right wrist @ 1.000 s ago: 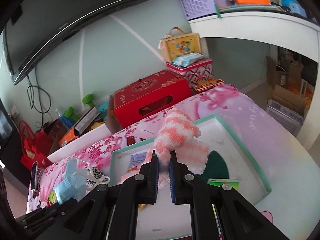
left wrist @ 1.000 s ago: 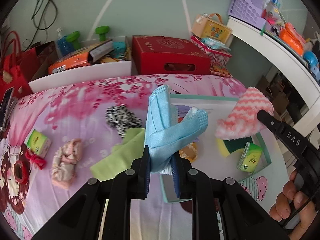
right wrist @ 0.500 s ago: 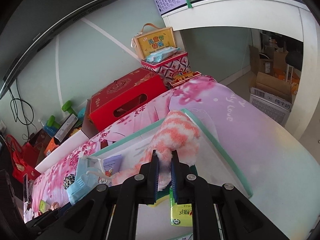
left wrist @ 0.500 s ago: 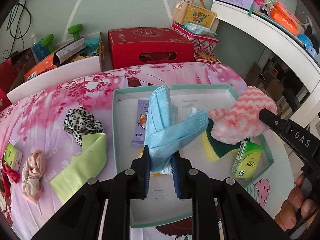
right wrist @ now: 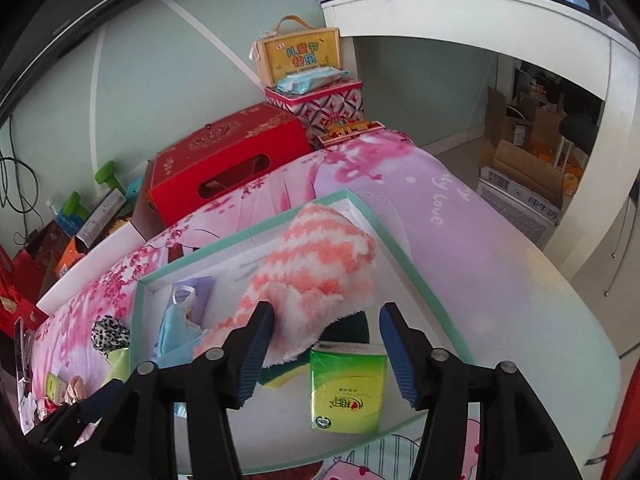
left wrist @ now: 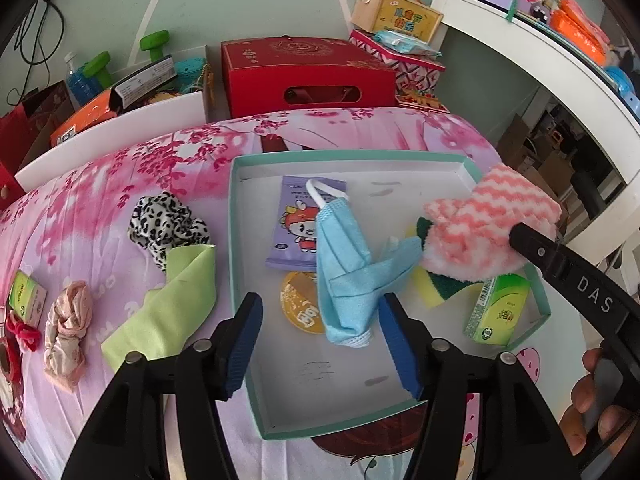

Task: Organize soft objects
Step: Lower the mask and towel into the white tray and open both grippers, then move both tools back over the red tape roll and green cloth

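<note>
**Both grippers open over the tray, mask and cloth inside it**

The left gripper has its fingers spread wide apart, gripping nothing. The blue face mask lies crumpled between them in the teal-rimmed tray, across a purple packet and a round orange packet.

The right gripper is likewise spread open. The pink-and-white fluffy cloth sits in the tray on top of a yellow-and-green sponge; its edge seems to touch the left fingertip, though real contact cannot be judged. A green tissue pack lies just in front of the fingers.

Only the left view shows what lies outside the tray on the pink floral bedspread: a leopard-print scrunchie, a light green cloth touching it, a pale pink scrunchie and a second green pack. It also shows the person's right hand at the frame edge, cut off. In the right view these items shrink to small shapes at the lower left, hard to make out.

Only the right view shows the bedspread's bare far side and the boxes under the white shelf.

The sponge is mostly hidden under the cloth in both views.
</note>
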### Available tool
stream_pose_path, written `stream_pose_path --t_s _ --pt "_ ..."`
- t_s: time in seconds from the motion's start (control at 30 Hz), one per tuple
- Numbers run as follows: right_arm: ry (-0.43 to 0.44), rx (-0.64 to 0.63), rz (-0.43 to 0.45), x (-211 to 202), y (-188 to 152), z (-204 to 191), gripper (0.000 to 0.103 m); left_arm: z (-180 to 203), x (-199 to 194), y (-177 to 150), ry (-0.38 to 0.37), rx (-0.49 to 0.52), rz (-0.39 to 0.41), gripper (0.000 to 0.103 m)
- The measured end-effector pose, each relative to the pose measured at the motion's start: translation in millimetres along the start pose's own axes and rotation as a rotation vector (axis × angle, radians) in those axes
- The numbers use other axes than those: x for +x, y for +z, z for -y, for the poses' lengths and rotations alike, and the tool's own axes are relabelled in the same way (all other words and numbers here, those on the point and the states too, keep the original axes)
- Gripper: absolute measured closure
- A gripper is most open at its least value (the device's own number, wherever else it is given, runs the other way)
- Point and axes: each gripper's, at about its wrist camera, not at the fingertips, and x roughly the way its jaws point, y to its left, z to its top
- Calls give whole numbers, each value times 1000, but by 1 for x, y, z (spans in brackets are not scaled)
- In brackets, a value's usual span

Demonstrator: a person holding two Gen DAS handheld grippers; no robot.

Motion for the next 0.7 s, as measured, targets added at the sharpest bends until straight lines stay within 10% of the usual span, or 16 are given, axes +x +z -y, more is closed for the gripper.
stream_pose_path --t_s 0.2,0.43,0.7 --pt "-32 -8 -51 7 -3 4 34 -18 0 1 48 -55 -3 26" --pt "-54 -22 -66 10 -4 4 0 -39 -7 2 101 -127 36 8" --pt "-48 -14 -60 9 -5 5 0 -57 -13 3 142 -188 71 2"
